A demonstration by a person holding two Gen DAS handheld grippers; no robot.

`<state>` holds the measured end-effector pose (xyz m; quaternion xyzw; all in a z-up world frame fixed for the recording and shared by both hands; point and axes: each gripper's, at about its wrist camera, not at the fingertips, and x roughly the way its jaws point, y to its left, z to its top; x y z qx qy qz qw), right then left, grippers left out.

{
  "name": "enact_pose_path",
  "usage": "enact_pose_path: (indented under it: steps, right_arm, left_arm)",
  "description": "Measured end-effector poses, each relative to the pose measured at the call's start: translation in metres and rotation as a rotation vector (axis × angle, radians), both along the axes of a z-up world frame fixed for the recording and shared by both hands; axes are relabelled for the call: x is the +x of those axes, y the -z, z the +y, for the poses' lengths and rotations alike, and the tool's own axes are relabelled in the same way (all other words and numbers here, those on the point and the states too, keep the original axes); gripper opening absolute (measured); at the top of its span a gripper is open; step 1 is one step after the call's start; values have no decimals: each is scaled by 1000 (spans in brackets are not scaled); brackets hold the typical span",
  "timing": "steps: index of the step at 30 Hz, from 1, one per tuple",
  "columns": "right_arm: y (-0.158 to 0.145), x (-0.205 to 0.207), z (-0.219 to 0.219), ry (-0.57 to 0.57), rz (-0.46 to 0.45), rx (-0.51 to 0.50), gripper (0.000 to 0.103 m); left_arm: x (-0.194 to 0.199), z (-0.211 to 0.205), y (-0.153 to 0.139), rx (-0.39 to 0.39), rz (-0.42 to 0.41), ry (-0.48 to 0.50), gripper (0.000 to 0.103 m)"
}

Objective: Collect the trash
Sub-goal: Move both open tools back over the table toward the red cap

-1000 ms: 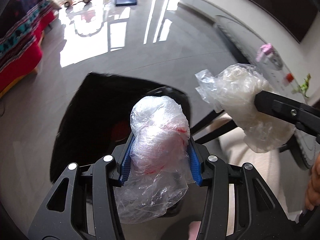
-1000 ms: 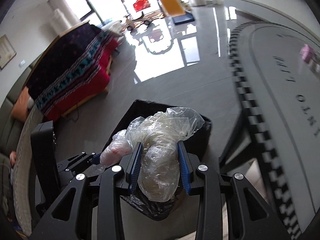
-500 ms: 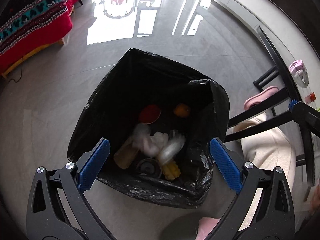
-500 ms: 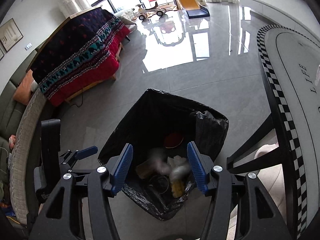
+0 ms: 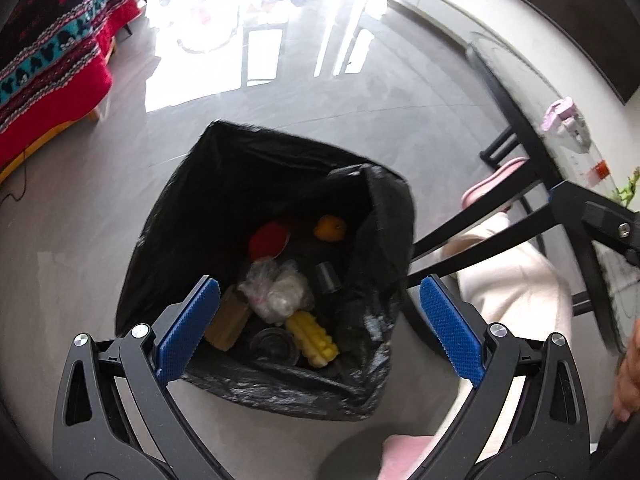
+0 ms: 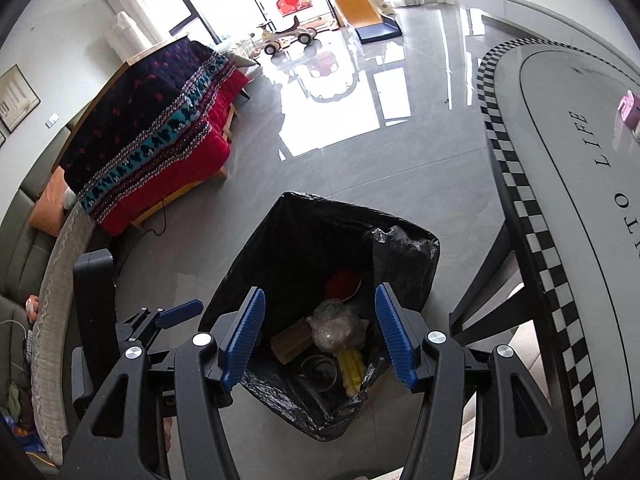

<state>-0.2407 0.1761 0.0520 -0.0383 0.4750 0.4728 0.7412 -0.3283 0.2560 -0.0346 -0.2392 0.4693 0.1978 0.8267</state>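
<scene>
A black trash bag stands open on the grey floor, right under both grippers. Two crumpled clear plastic bags lie inside it on top of a corn cob, a brown piece, a red lid and an orange. My left gripper hangs wide open over the bag with nothing between its blue pads. My right gripper is also open and empty above the trash bag, looking down on the plastic bags. In the left wrist view, one black finger of the right gripper shows at the right edge.
A table with a checkered rim and black legs stands to the right of the bag. A person's cream trouser leg and a pink slipper are beside it. A sofa with a red patterned blanket is at the left.
Both grippers were shut on crumpled plastic bags a second ago. Both have opened, and the plastic bags now lie in the trash bag.
</scene>
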Motion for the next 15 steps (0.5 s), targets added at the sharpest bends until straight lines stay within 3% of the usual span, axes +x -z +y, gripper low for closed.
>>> enact_pose_path:
  steps: [7,15]
  right_arm:
    - [-16,25,-32,78,9,57,59]
    - [-32,69,-92,232,-47,71,59]
  left_arm:
    - [34,-26,-29,22,-75,95,97]
    - [91,-61,-60,58,-131,227,97]
